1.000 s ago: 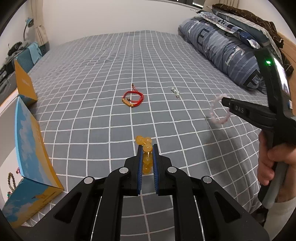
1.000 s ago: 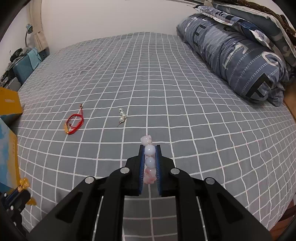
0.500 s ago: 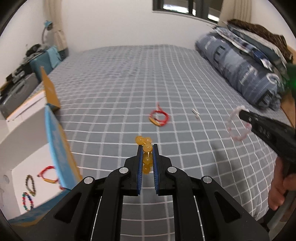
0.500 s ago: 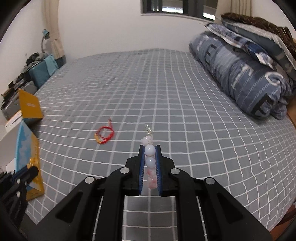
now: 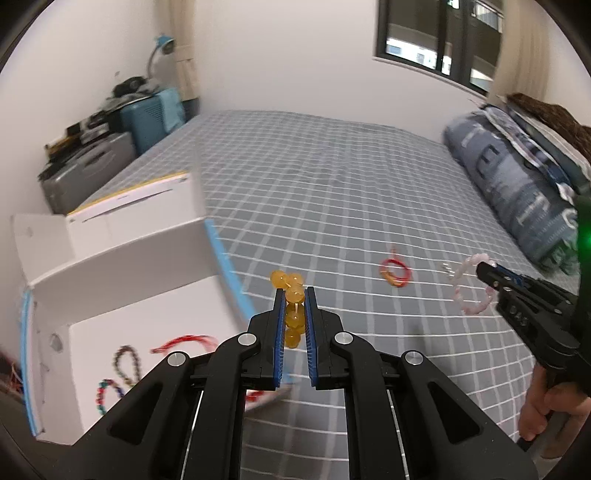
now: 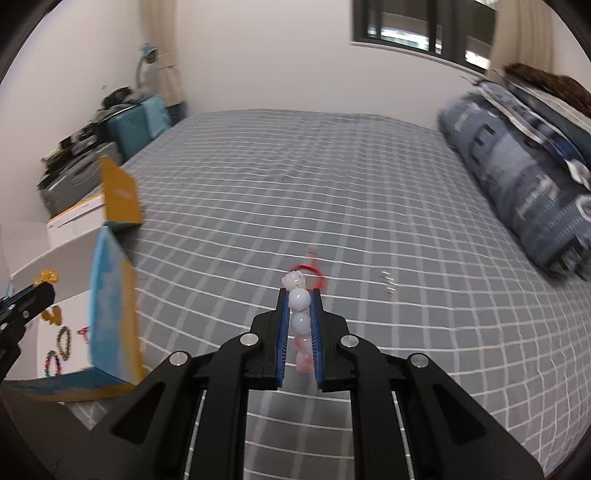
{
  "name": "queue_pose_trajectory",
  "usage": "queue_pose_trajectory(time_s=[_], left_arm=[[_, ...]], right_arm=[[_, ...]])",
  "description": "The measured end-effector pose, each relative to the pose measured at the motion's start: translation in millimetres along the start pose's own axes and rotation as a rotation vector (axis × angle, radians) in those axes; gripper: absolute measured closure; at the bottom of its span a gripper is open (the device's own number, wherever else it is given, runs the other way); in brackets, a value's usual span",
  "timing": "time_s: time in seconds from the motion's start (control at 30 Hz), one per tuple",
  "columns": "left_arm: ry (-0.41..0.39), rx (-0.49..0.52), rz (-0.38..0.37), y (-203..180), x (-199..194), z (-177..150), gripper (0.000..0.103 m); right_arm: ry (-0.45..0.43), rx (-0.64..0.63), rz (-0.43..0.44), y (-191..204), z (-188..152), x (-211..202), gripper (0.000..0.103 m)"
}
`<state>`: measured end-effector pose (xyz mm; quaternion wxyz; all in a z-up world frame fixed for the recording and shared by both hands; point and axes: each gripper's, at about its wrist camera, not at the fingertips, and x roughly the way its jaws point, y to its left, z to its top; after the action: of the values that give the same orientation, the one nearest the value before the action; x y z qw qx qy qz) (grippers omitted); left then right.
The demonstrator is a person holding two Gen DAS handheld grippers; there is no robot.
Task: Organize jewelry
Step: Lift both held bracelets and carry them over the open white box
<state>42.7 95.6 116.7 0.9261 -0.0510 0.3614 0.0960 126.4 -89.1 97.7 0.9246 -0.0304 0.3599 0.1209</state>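
My left gripper (image 5: 294, 295) is shut on a yellow bead bracelet (image 5: 291, 295) and holds it in the air at the right edge of an open white box (image 5: 122, 266). The box holds several bracelets (image 5: 125, 360). My right gripper (image 6: 299, 295) is shut on a pink and white bead bracelet (image 6: 298, 299); it shows at the right of the left wrist view (image 5: 471, 286). A red cord bracelet (image 5: 395, 271) and small pearl earrings (image 6: 388, 284) lie on the grey checked bed (image 5: 332, 192).
The box (image 6: 110, 295) has blue and orange outer walls and an open flap. Folded blue bedding (image 5: 524, 192) lies along the bed's right side. Suitcases and clutter (image 5: 96, 158) stand by the wall at the left. A window (image 5: 439, 33) is behind the bed.
Both grippers have swung left toward the box with their bracelets still held. The box's inside has come into the left wrist view.
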Motion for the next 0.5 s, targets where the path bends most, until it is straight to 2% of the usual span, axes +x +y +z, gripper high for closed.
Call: queue_pose_trajectory(time_s=[0.2, 0.4, 0.5], left_arm=[[0.023, -0.105, 0.101, 74.0, 3.1, -8.1, 0.094], [0.032, -0.157, 0.178, 128.2, -7.6, -20.2, 0.094], [0.037, -0.184, 0.221, 151.2, -11.8, -27.2, 0.094]], right_arm=[[-0.034, -0.051, 0.128, 68.4, 13.2, -7.3, 0.093], [-0.051, -0.158, 0.257, 155.1, 13.7, -10.9, 0.093], [-0.043, -0.190, 0.296, 183.5, 11.3, -7.6, 0.093]])
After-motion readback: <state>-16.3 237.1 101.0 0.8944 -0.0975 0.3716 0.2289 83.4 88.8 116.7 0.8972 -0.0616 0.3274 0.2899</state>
